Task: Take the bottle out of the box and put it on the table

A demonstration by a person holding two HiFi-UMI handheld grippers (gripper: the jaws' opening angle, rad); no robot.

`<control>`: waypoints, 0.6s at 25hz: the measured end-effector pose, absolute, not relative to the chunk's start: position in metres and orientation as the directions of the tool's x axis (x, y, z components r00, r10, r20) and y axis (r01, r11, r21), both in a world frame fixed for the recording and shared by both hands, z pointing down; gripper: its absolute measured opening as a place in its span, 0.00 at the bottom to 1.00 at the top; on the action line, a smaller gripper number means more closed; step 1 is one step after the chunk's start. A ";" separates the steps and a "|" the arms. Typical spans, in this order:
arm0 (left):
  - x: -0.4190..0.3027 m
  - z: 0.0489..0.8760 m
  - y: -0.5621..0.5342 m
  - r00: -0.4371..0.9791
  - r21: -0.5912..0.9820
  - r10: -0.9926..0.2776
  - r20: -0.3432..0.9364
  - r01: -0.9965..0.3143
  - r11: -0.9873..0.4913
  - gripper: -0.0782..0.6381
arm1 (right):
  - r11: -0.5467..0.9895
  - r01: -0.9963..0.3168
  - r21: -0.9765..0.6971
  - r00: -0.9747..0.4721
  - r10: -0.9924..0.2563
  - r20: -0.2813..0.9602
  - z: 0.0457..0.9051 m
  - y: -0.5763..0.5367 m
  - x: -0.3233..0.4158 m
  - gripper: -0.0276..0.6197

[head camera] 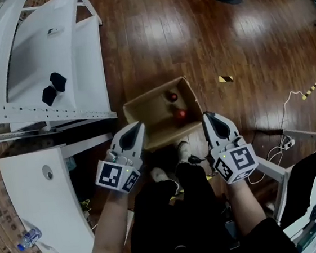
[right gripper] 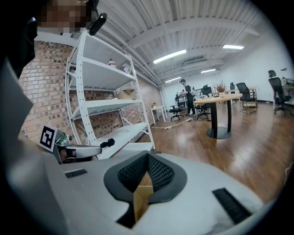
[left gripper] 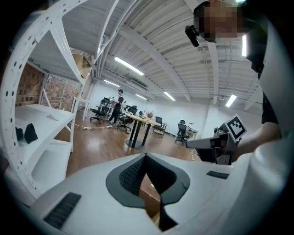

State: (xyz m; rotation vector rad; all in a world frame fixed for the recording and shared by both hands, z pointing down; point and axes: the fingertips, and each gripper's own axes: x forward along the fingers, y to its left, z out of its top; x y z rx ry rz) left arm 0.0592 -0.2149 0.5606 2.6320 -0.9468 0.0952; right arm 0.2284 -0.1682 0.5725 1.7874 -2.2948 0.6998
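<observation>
Bottle (head camera: 173,97) first: where do we have it?

Down in the box (head camera: 154,91), ahead of both sets of tongs, lower than their tips and roughly between them. We see a dark body with a red cap. A second red-topped thing (head camera: 180,115) sits just nearer to us, close to the tips of the right gripper (head camera: 206,115).

Which way is it pointing?

We're looking at the cap from above, so we judge it stands upright, long axis vertical, cap up. That would suit a grab from above around the neck, though we can't make out the body's shape from here.

And the tongs?

Both closed, tips together, nothing pinched. In each gripper's own view only cardboard shows in the gap behind the tips. The left gripper (head camera: 141,124) and the right one sit at the box's two near corners, flanking it. We read that as lining up over the opening, with the reach not yet made. One must spread its jaws before going in.

Where does it go afterwards?

A white table (head camera: 38,193) lies outward of the left gripper and behind it, well apart from the box on the wooden floor (head camera: 205,44). That's our guess for the drop.
</observation>
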 end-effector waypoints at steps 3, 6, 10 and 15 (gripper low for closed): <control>0.074 0.601 -0.225 0.796 0.275 -0.587 0.149 -0.604 -0.748 0.11 | 0.195 -0.950 -0.243 -0.276 -0.890 0.363 0.607 -0.182 0.231 0.05; 0.094 0.654 -0.233 0.828 0.249 -0.547 0.120 -0.559 -0.791 0.11 | 0.206 -0.955 -0.213 -0.268 -0.908 0.321 0.652 -0.197 0.237 0.05; 0.125 0.731 -0.241 0.873 0.223 -0.483 0.064 -0.484 -0.846 0.11 | 0.194 -0.958 -0.211 -0.245 -0.936 0.254 0.723 -0.214 0.248 0.05; 0.146 0.821 -0.245 0.899 0.180 -0.437 -0.007 -0.429 -0.885 0.11 | 0.183 -0.965 -0.190 -0.215 -0.963 0.163 0.805 -0.229 0.251 0.05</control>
